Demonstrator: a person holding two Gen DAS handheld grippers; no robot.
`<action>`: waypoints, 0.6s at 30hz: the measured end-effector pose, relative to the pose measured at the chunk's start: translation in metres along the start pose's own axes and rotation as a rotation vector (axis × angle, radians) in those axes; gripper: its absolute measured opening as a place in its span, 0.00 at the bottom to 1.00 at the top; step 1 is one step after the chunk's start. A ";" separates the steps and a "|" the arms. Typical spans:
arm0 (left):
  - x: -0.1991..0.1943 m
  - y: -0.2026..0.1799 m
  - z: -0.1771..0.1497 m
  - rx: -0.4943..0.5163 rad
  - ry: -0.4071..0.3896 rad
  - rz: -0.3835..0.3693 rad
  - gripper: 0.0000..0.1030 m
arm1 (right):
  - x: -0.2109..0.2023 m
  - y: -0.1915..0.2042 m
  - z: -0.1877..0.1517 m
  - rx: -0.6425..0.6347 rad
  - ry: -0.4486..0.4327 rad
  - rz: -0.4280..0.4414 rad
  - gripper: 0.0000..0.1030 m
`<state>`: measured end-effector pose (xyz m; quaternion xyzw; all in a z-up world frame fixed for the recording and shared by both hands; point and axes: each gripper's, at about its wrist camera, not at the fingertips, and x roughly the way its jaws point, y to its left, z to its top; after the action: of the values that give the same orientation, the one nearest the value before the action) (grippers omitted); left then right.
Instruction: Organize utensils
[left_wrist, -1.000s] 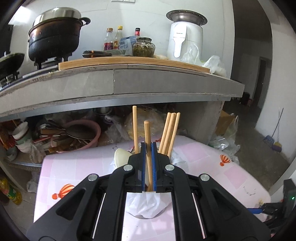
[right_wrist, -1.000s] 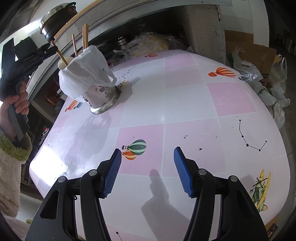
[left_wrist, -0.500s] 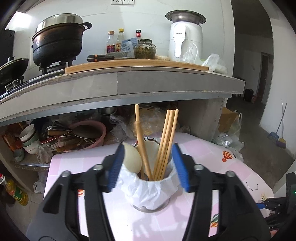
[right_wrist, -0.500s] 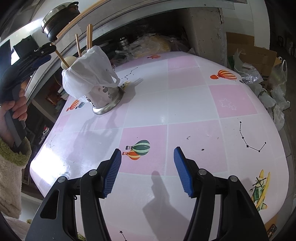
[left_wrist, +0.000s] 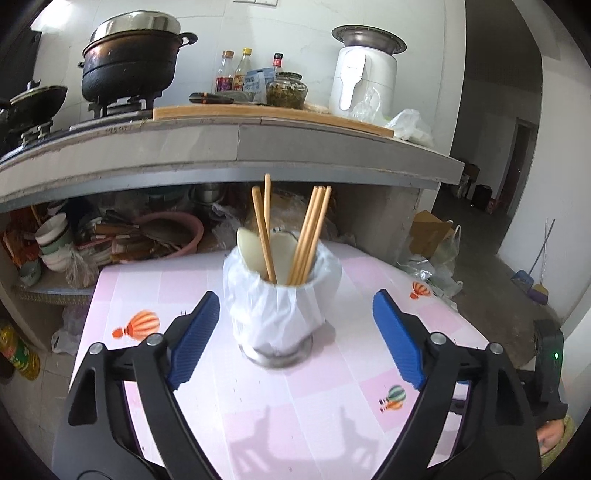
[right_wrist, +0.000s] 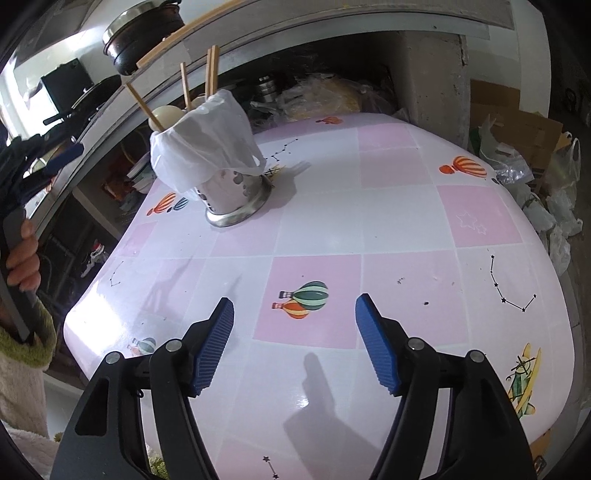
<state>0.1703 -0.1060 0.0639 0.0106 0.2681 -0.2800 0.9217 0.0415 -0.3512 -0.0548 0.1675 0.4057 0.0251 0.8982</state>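
Note:
A metal utensil holder (left_wrist: 280, 306) lined with a white plastic bag stands on the pink checked table (left_wrist: 314, 398). Several wooden chopsticks (left_wrist: 310, 232) and two white spoons (left_wrist: 251, 251) stick up out of it. My left gripper (left_wrist: 295, 299) hangs short of the holder, its jaws opening wide with nothing between them. In the right wrist view the holder (right_wrist: 236, 192) sits at the table's far left with the chopsticks (right_wrist: 212, 74) in it. My right gripper (right_wrist: 295, 301) hovers over the table's (right_wrist: 406, 221) near part, its jaws opening and empty.
Behind the table runs a concrete counter (left_wrist: 236, 144) with a black pot (left_wrist: 129, 70), bottles and a white appliance (left_wrist: 364, 81). The shelf below holds bowls and a pink basin (left_wrist: 177, 236). Cardboard and plastic bags (right_wrist: 535, 184) lie on the floor to the right. A hand (right_wrist: 22, 254) grips the left tool's handle.
The left gripper let go of a chopstick, which now stands in the holder, then spread its jaws wide and drew back. The right gripper's jaws opened a little wider.

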 end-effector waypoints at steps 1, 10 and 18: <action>-0.002 0.000 -0.005 -0.011 0.009 -0.002 0.81 | -0.001 0.002 0.000 -0.003 -0.002 0.000 0.68; -0.007 0.004 -0.037 -0.064 0.074 0.029 0.84 | -0.005 0.021 0.000 -0.036 -0.015 -0.009 0.77; -0.007 0.003 -0.055 -0.075 0.098 0.066 0.88 | -0.003 0.037 0.000 -0.057 -0.017 -0.019 0.83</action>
<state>0.1402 -0.0908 0.0197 -0.0014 0.3227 -0.2382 0.9160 0.0428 -0.3170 -0.0402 0.1383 0.3989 0.0264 0.9061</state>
